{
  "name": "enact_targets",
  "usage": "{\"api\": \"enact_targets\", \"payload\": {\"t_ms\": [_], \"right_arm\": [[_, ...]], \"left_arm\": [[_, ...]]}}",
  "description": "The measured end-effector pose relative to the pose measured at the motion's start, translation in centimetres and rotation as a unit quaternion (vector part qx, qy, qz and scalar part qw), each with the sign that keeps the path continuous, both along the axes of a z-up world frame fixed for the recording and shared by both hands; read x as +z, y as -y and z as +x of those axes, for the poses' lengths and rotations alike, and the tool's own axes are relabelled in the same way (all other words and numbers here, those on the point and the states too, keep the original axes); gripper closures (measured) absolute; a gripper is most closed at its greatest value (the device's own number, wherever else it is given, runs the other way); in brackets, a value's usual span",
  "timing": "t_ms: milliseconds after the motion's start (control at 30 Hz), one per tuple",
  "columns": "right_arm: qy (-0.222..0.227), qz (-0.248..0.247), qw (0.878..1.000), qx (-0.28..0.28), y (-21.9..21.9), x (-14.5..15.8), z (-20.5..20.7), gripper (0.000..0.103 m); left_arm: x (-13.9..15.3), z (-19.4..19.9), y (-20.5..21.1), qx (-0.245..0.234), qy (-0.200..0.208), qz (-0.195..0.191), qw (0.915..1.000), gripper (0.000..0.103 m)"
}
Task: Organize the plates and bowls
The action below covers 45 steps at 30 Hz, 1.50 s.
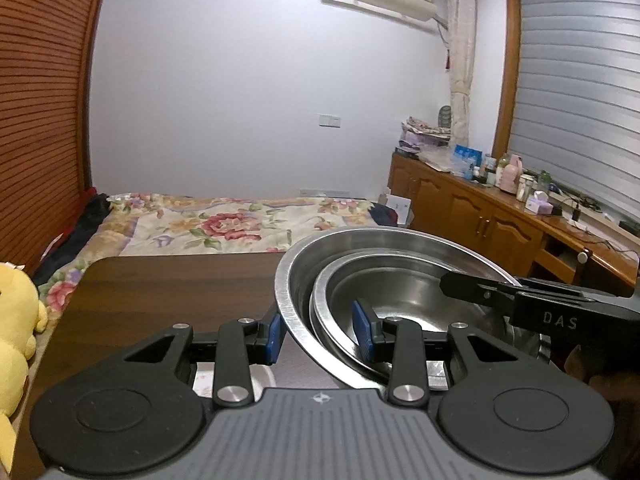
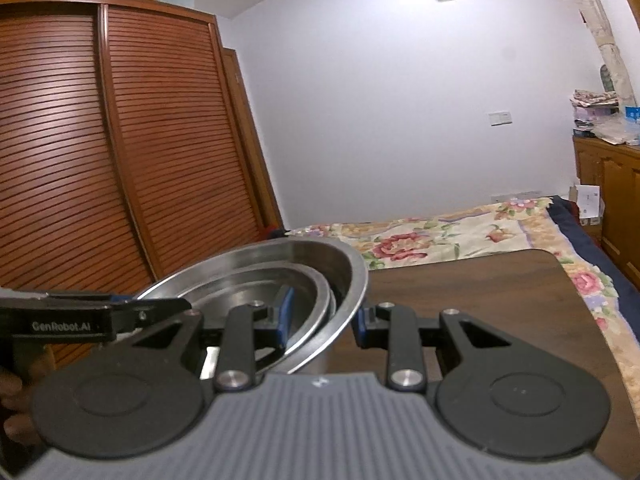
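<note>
A large steel bowl (image 1: 292, 280) holds a smaller steel bowl (image 1: 400, 300) nested inside it, above a dark wooden table (image 1: 180, 288). My left gripper (image 1: 320, 332) straddles the near rims of both bowls, one blue pad outside the large bowl and one inside the small bowl. My right gripper (image 2: 324, 320) straddles the opposite rims the same way; the bowls show in the right wrist view as the large bowl (image 2: 352, 280) and the smaller bowl (image 2: 240, 288). Whether the pads press the metal is unclear. The stack looks tilted and held between both grippers.
A floral bedspread (image 1: 224, 224) lies beyond the table. A yellow plush toy (image 1: 16, 320) sits at the left table edge. A slatted wooden wardrobe (image 2: 100, 140) stands left; a cluttered wooden cabinet (image 1: 500, 208) runs along the right wall.
</note>
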State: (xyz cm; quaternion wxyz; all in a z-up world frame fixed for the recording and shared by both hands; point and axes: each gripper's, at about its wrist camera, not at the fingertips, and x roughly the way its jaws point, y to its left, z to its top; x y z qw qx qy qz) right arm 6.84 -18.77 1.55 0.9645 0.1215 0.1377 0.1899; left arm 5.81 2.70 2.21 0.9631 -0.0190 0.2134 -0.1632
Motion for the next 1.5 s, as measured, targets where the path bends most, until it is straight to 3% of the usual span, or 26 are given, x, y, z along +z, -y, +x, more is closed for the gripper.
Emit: {"api": "enact_targets", "payload": {"t_ms": [667, 1267, 1500], "right_arm": [[-0.026, -0.024, 0.996, 0.085, -7.4, -1.7, 1.5, 0.071], [-0.042, -0.075, 0.990, 0.115, -11.4, -3.6, 2.6, 0.071], [-0.053, -0.080, 0.989, 0.116, -12.1, -4.3, 3.5, 0.071]], "left_arm": [[-2.7, -0.3, -8.2, 0.072, -0.032, -0.002, 0.9969, 0.065], [-6.6, 1.4, -10.3, 0.103, -0.075, -0.002, 0.9918, 0.065], [-6.8, 1.7, -10.5, 0.106, -0.077, 0.002, 0.9914, 0.065]]}}
